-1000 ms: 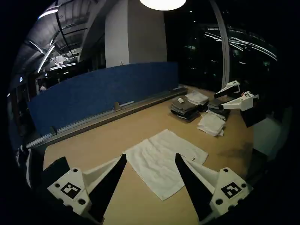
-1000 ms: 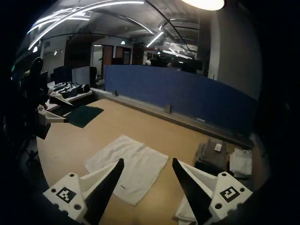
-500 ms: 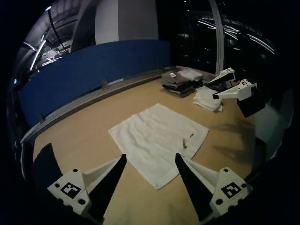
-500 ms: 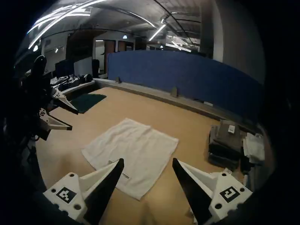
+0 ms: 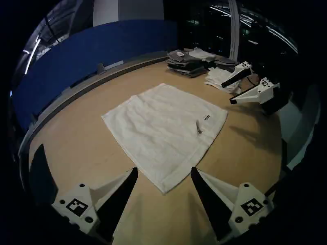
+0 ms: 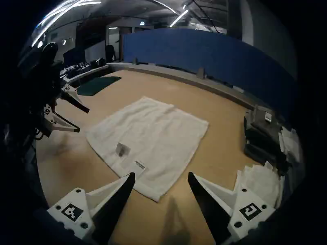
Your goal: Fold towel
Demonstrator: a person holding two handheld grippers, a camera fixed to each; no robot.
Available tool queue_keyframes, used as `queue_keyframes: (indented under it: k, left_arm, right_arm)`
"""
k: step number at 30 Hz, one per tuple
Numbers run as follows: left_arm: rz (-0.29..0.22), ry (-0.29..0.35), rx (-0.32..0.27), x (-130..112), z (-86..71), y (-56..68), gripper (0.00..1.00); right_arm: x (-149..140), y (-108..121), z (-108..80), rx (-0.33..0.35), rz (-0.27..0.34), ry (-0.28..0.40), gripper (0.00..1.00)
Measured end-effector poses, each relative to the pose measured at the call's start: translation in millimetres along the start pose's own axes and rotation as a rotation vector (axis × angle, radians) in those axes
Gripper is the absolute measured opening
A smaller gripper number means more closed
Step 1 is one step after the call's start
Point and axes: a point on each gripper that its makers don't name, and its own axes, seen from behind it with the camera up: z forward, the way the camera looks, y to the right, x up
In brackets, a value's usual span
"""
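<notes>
Towel (image 5: 163,126) is seen spread flat and unfolded on the tabletop (image 5: 73,143), one corner lying between the released jaws of the left gripper (image 5: 163,169). The right gripper (image 6: 160,174) is held at another corner, jaws parted, nothing grasped. Folded piles (image 5: 188,65) are stacked beyond.

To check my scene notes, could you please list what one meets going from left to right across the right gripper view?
left gripper → white towel, spread flat → stack of dark folded towels
</notes>
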Motion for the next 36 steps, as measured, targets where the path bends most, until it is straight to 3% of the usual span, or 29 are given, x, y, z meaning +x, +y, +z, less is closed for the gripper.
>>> queue_keyframes:
  k: [14,25,31,36]
  left_arm:
    - [-0.016,-0.137,-0.044,-33,12.5,4.1,0.96]
    - [-0.011,-0.185,-0.087,-35,19.5,12.1,0.96]
    - [-0.013,-0.225,-0.090,-41,22.2,12.9,0.94]
    - [0.005,-0.258,-0.081,-46,23.4,12.6,0.81]
  right_arm:
    - [-45,2,11.9,0.030,-0.024,-0.142,1.00]
    - [-53,3,12.3,0.046,-0.027,-0.177,1.00]
    - [-59,2,14.5,0.052,-0.035,-0.195,0.91]
    - [-63,1,14.9,0.061,-0.039,-0.211,0.75]
